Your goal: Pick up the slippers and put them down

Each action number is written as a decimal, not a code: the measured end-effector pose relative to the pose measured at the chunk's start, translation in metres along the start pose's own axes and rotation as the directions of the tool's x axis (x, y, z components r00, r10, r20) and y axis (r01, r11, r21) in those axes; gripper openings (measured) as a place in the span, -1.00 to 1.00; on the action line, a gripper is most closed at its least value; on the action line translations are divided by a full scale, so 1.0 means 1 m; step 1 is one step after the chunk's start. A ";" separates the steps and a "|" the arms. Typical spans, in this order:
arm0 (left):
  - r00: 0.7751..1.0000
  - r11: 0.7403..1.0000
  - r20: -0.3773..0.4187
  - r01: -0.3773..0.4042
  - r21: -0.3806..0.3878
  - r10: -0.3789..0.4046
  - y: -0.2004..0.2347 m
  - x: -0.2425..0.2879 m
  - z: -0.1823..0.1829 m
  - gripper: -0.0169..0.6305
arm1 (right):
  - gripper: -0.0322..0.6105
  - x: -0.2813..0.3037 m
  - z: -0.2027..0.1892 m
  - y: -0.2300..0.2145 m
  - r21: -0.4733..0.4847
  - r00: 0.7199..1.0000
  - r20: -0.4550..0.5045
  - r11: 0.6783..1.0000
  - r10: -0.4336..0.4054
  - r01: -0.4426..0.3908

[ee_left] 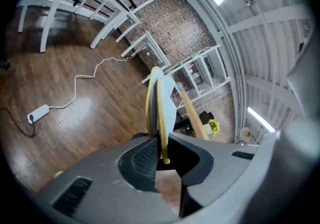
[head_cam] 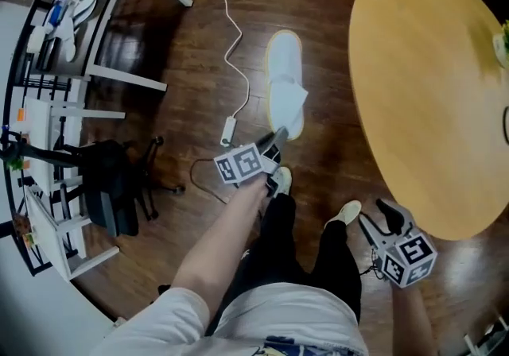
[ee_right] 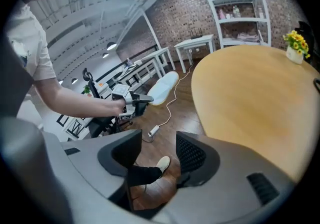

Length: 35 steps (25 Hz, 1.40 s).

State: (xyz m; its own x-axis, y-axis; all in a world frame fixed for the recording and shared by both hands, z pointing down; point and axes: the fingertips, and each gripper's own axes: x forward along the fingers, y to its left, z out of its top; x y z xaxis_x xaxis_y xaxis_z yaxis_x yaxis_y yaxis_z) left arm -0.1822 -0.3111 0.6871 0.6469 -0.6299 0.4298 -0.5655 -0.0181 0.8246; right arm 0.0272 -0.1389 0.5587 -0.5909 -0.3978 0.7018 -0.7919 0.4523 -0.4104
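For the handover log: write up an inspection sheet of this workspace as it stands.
Surface: dark wooden floor.
Job's things: one white slipper, off the floor, held by its edge; no second slipper seen.
Clutter: nothing seen.
Claws: left claw shut on the slipper; right claw open, nothing between its jaws.
Cables: white cable snakes over the floor to a small block; a dark cable loops next to it.
Surroundings: round wooden table on the person's right, with yellow flowers on it; black office chair and white desks on the left; brick wall with shelves.
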 end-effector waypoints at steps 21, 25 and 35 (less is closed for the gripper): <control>0.969 0.968 -0.173 -0.201 -0.150 0.175 0.604 0.188 -0.150 -0.83 | -0.16 0.626 -0.199 -0.177 -0.022 0.966 -0.257 1.000 -0.020 0.015; 0.942 0.953 -0.198 -0.292 -0.081 0.271 0.671 0.219 -0.180 -0.83 | -0.16 0.650 -0.255 -0.211 -0.021 0.946 -0.323 0.999 -0.041 0.036; 0.733 0.811 -0.347 -0.519 0.270 0.585 0.720 0.177 -0.193 0.00 | -0.16 0.662 -0.241 -0.220 -0.024 0.951 -0.309 0.999 -0.032 0.026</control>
State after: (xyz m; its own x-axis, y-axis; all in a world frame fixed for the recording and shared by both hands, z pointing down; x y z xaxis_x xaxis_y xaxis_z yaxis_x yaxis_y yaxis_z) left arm -0.3760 -0.2864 1.4279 0.3211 -0.2025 0.9251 -0.9325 0.1032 0.3462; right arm -0.1524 -0.3094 1.2535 -0.4889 -0.1461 0.8600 -0.8030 0.4606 -0.3783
